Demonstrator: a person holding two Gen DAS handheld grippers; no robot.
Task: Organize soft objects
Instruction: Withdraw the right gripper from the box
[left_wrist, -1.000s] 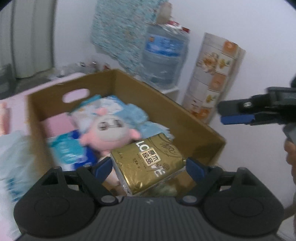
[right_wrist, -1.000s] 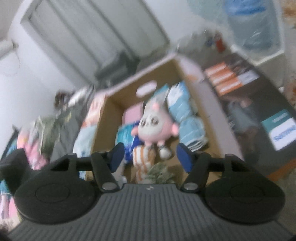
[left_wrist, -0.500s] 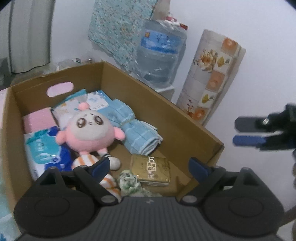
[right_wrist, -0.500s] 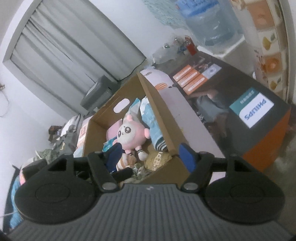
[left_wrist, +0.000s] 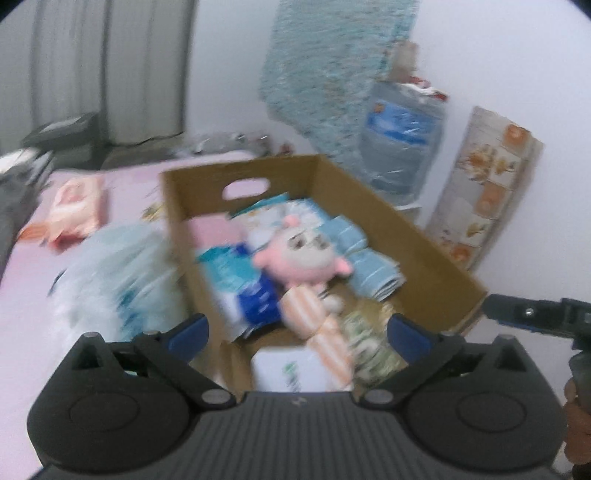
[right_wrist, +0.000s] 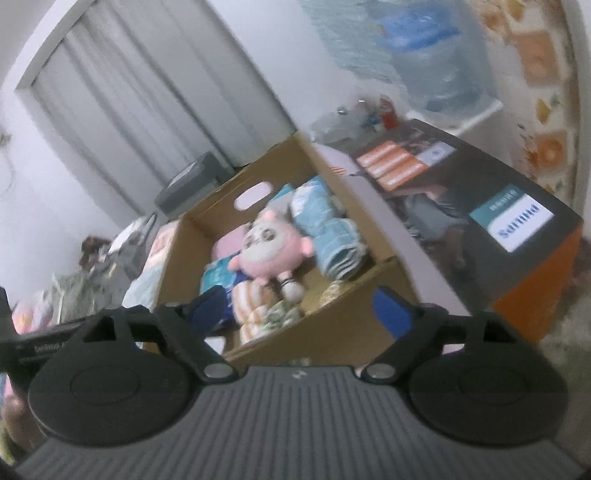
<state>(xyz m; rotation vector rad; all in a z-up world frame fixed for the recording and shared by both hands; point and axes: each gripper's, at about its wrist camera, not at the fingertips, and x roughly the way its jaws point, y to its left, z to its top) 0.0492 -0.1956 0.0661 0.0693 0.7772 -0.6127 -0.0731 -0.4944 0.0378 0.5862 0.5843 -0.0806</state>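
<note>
**Both grippers empty above a filling box**

Two grippers hover over the cardboard box (left_wrist: 424, 236), and neither carries anything. The left gripper (left_wrist: 297, 330) has its jaws spread wide and empty; a second ago they clamped a gold tissue pack, which half a second ago lay on the box floor at about 5 o'clock, so that item is judged stowed. The right gripper (right_wrist: 295, 314) is likewise wide open with nothing between its fingers.

Nearest, inside the box's front end, sit a white pack (left_wrist: 291, 369) and a crumpled green-and-white cloth (left_wrist: 365, 343). Beyond them lies the pink plush toy (left_wrist: 303, 254), face up, its striped orange legs toward 6 o'clock. Folded blue towels (left_wrist: 365, 266) rest at its 3 o'clock, blue packets (left_wrist: 236, 280) at 9 o'clock.

Outside, at 9 o'clock, a pale blue soft pack (left_wrist: 118, 273) and farther off a pink wipes pack (left_wrist: 74, 210) lie on the pink surface (left_wrist: 22, 295), probably next to be boxed.
</note>
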